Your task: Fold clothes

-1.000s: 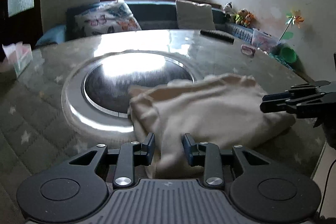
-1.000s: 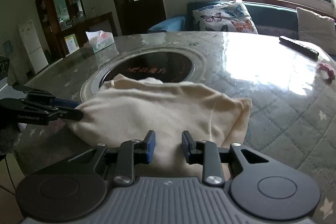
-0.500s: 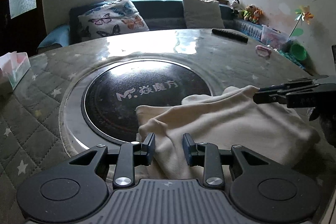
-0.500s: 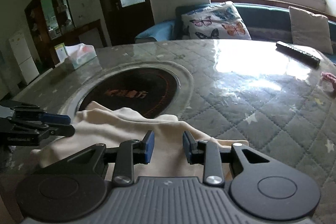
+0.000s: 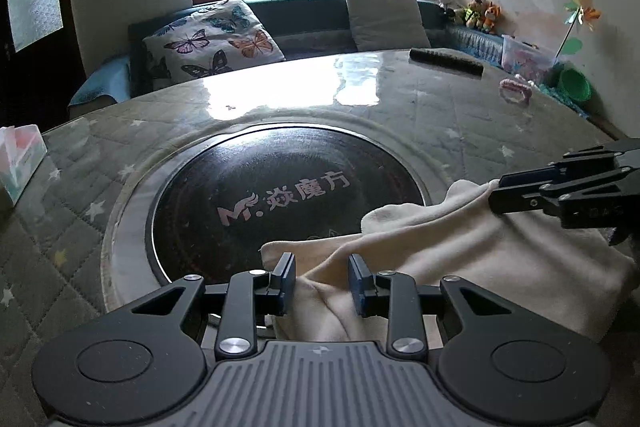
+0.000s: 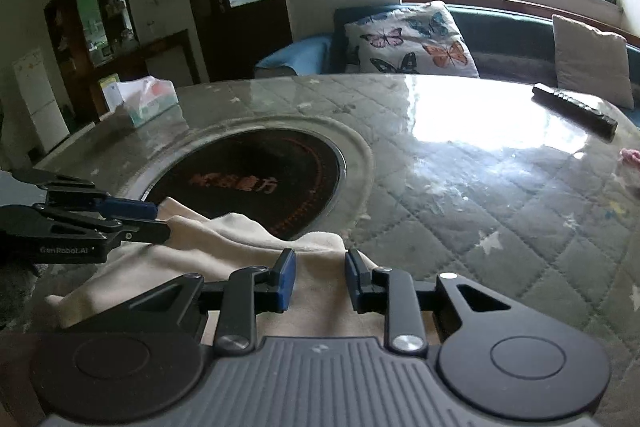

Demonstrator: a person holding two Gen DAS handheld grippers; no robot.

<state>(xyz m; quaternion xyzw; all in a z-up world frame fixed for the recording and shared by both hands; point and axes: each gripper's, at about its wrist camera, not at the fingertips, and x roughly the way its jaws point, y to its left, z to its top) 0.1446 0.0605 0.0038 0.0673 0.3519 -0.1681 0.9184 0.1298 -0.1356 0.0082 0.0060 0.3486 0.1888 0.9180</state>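
Observation:
A cream garment [image 5: 460, 247] lies bunched at the near edge of the round quilted table [image 5: 460, 123], its far edge lapping the dark hotplate [image 5: 280, 199]. My left gripper [image 5: 322, 281] holds a raised fold of it between its fingers. In the right wrist view the same left gripper [image 6: 158, 219] pinches the garment [image 6: 224, 231] from the left. My right gripper [image 6: 320, 279] has cloth between its fingers and its jaws are closing on it. Seen from the left wrist, the right gripper [image 5: 496, 191] grips a lifted corner.
A tissue box [image 5: 20, 155] stands at the table's left rim, a black remote [image 5: 446, 61] and a pink item [image 5: 516, 91] at the far right. Behind the table runs a sofa with a butterfly pillow [image 5: 212, 43]. The table's near edge is just under both grippers.
Both grippers drew back toward the near edge with the garment. The cloth slid off most of the hotplate, so its lettering now shows.

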